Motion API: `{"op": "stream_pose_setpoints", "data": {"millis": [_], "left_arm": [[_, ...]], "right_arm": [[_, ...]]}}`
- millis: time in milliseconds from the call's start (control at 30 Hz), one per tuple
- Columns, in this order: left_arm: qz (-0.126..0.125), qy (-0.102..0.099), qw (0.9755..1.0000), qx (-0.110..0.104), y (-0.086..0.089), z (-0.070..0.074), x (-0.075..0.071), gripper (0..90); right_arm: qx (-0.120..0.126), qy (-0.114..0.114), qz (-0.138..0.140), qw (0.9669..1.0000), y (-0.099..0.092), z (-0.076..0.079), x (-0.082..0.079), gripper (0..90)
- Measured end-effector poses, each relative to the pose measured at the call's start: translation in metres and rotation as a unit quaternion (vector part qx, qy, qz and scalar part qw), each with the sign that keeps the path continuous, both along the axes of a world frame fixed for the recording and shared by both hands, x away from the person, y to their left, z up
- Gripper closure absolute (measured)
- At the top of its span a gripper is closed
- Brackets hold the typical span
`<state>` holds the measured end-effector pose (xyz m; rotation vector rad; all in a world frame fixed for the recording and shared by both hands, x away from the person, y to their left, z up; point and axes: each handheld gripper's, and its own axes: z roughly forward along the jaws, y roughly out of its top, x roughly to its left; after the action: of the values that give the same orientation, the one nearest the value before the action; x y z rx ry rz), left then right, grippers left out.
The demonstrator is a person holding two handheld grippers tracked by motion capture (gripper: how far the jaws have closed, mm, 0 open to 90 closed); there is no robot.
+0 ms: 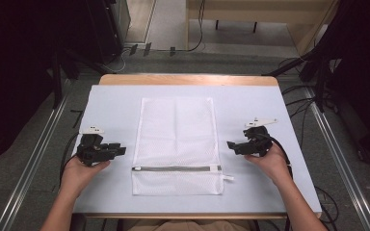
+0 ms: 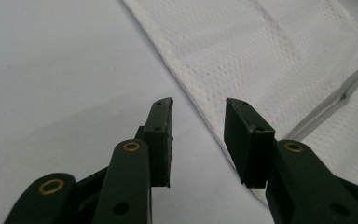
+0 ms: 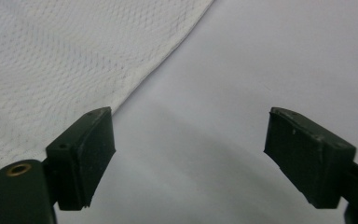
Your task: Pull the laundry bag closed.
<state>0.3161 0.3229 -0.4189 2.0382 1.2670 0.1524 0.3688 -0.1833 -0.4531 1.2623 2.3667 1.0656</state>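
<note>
Mesh bag, white and flat, lies mid-table with its zipper toward the person; no writing is readable (high view). Left gripper stands slightly parted beside the bag's edge, holding nothing. Right gripper gapes wide over the pale table cover, also holding nothing.

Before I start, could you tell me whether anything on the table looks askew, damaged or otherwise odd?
Nothing stands out. The white mesh bag lies flat and square on the table, its zipper closed. The left gripper and right gripper sit either side of it, both open and empty.
</note>
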Motion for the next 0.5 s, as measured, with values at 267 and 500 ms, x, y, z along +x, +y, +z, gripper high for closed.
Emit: {"op": "stream_pose_setpoints", "data": {"millis": [267, 500], "left_arm": [[0.0, 0.023, 0.9997, -0.007, -0.0007, -0.0011, 0.0026, 60.4], [0.002, 0.033, 0.9994, -0.014, 0.0002, -0.0031, 0.0081, 52.2]], "right_arm": [[-0.006, 0.0, 0.002, 1.0, 0.0019, 0.0013, -0.0034, 25.6], [0.001, -0.007, 0.004, 1.0, 0.003, 0.0015, -0.0071, 27.0]]}}
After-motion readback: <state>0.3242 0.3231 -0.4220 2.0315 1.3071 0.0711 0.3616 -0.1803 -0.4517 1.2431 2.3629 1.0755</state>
